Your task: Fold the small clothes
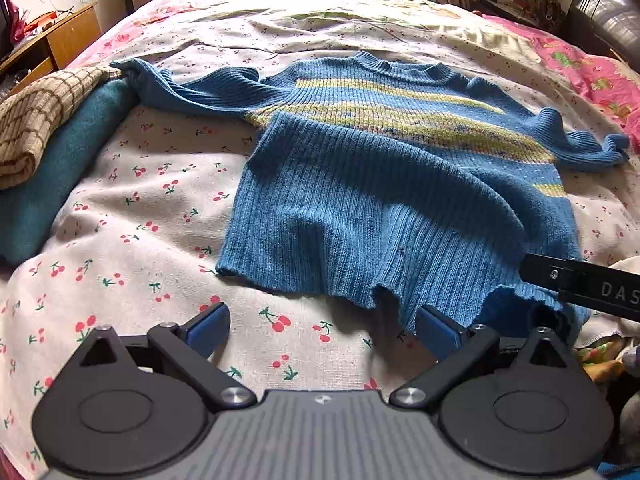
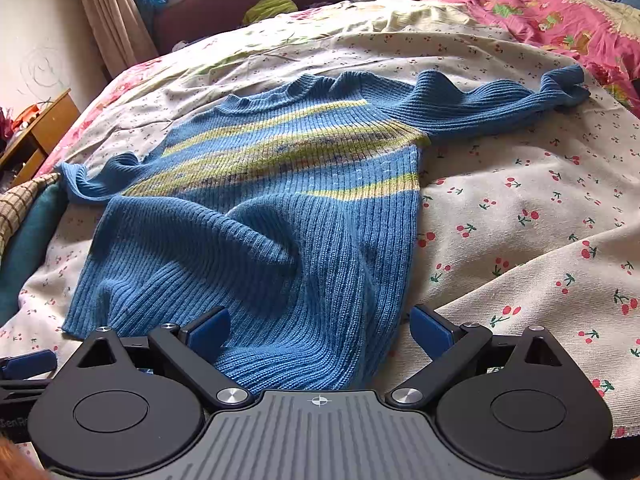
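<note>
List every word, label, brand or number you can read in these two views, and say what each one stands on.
"DAS": white letters on the black body of the right hand-held gripper, cut off by the frame edge in the left wrist view.

Pale lettering on the black body of the left hand-held gripper, at the left edge of the right wrist view: too blurred and cut off to read.

Blue sweater: no text visible.

Blue ribbed knit sweater (image 1: 360,184) (image 2: 260,216), crossed by yellow-green stripes over the chest. Under it, cream cotton bedsheet (image 1: 152,208) (image 2: 520,208) dotted with red cherries on green stems. Left of the sweater, teal folded cloth (image 1: 52,184) topped by tan checked cloth (image 1: 36,120) with brown grid lines. Right of the sweater, pink floral quilt (image 1: 584,72) (image 2: 560,20).
</note>
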Action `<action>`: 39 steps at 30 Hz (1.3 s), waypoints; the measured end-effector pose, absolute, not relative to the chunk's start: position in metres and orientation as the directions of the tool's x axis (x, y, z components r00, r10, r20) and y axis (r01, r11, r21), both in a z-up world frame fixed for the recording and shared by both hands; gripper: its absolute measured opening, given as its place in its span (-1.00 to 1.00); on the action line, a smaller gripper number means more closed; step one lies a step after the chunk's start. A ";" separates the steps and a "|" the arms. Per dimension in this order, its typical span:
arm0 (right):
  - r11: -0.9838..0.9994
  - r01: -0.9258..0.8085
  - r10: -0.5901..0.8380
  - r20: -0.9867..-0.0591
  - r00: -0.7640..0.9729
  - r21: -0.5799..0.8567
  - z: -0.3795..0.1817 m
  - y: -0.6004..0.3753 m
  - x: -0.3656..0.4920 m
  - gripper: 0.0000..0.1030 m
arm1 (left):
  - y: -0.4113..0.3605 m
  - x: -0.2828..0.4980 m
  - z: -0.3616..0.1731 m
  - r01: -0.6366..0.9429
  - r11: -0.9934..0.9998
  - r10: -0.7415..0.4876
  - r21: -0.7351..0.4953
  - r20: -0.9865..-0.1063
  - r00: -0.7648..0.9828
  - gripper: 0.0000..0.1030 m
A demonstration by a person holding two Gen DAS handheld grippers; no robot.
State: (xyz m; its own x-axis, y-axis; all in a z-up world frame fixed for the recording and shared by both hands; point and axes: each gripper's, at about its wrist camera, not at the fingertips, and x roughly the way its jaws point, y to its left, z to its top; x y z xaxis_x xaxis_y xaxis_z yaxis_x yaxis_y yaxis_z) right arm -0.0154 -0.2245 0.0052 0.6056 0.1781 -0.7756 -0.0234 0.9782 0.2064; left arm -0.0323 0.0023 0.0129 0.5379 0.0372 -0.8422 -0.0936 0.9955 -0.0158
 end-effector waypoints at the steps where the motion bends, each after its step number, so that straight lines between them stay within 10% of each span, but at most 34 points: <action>1: 0.978 -0.024 0.178 -0.776 0.605 0.206 0.005 -0.225 -0.015 0.90 | 0.002 -0.033 0.014 -0.091 0.996 0.032 -0.021 -0.841 0.541 1.00; 39: 0.977 -0.020 0.180 -0.774 0.607 0.211 0.005 -0.226 -0.016 0.90 | 0.006 -0.039 0.010 -0.058 0.996 -0.035 -0.070 -0.884 0.467 1.00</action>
